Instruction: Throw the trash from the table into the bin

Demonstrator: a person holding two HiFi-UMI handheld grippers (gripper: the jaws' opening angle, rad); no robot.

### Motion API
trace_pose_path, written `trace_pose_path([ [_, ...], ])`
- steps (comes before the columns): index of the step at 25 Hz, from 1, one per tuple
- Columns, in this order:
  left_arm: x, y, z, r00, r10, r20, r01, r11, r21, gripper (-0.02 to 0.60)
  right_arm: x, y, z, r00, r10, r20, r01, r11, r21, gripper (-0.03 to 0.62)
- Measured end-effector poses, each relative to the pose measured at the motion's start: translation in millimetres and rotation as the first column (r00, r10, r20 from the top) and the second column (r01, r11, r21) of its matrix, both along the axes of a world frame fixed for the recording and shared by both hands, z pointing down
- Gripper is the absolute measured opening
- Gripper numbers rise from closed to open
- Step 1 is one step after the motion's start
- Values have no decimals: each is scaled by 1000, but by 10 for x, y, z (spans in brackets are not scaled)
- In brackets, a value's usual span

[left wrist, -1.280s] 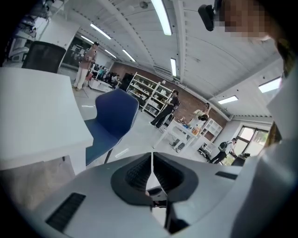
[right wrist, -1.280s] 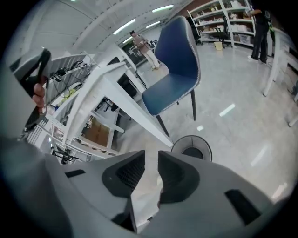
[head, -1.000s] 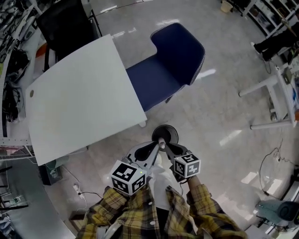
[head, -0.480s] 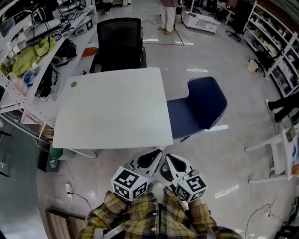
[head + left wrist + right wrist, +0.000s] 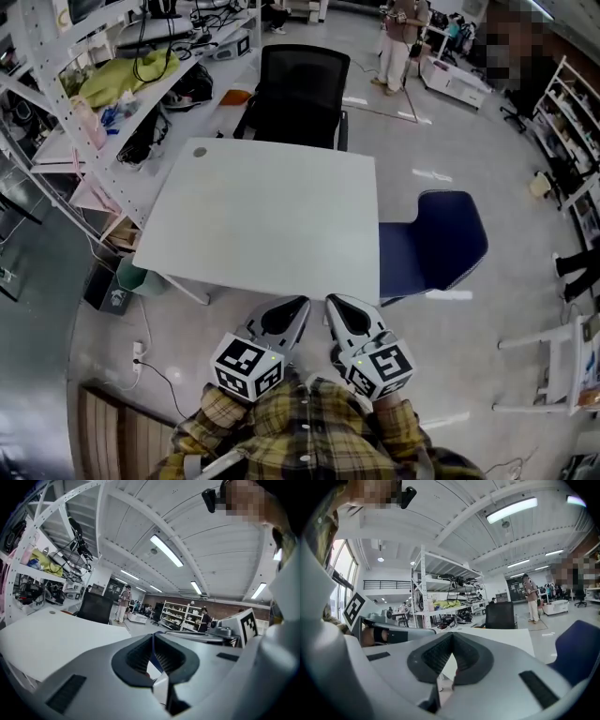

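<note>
The left gripper (image 5: 298,306) and right gripper (image 5: 332,304) are both squeezed shut, holding nothing; the white table (image 5: 262,225) sits just ahead, bare.

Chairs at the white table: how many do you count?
2: a black office chair at the far edge of the white table and a blue chair at its right side. Others may be hidden farther back.

Yellow plaid sleeves (image 5: 309,433), grey left gripper (image 5: 298,304) and right gripper (image 5: 330,302) with black-and-white marker cubes (image 5: 247,367).
</note>
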State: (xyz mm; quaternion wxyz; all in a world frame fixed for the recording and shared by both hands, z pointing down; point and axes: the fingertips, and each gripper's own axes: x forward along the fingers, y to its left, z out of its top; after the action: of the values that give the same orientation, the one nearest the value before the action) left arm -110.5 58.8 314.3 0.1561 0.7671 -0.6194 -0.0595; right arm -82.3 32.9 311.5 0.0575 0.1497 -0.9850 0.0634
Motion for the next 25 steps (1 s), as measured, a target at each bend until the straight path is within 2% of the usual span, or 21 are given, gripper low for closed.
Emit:
trace_pose_path([
  [5, -144, 35, 17, 1000, -8, 3, 8, 1000, 5, 21, -160, 10, 55, 1000, -9, -22, 9, 1000, -4, -2],
  [12, -94, 35, -38, 1000, 6, 25, -7, 1000, 21, 21, -90, -35, 53, 1000, 14, -21, -14, 1000, -5, -2],
  [25, -19, 94, -57, 1000, 18, 25, -19, 999, 28, 21, -29, 30, 28, 999, 21, -27, -21, 1000, -3, -3],
])
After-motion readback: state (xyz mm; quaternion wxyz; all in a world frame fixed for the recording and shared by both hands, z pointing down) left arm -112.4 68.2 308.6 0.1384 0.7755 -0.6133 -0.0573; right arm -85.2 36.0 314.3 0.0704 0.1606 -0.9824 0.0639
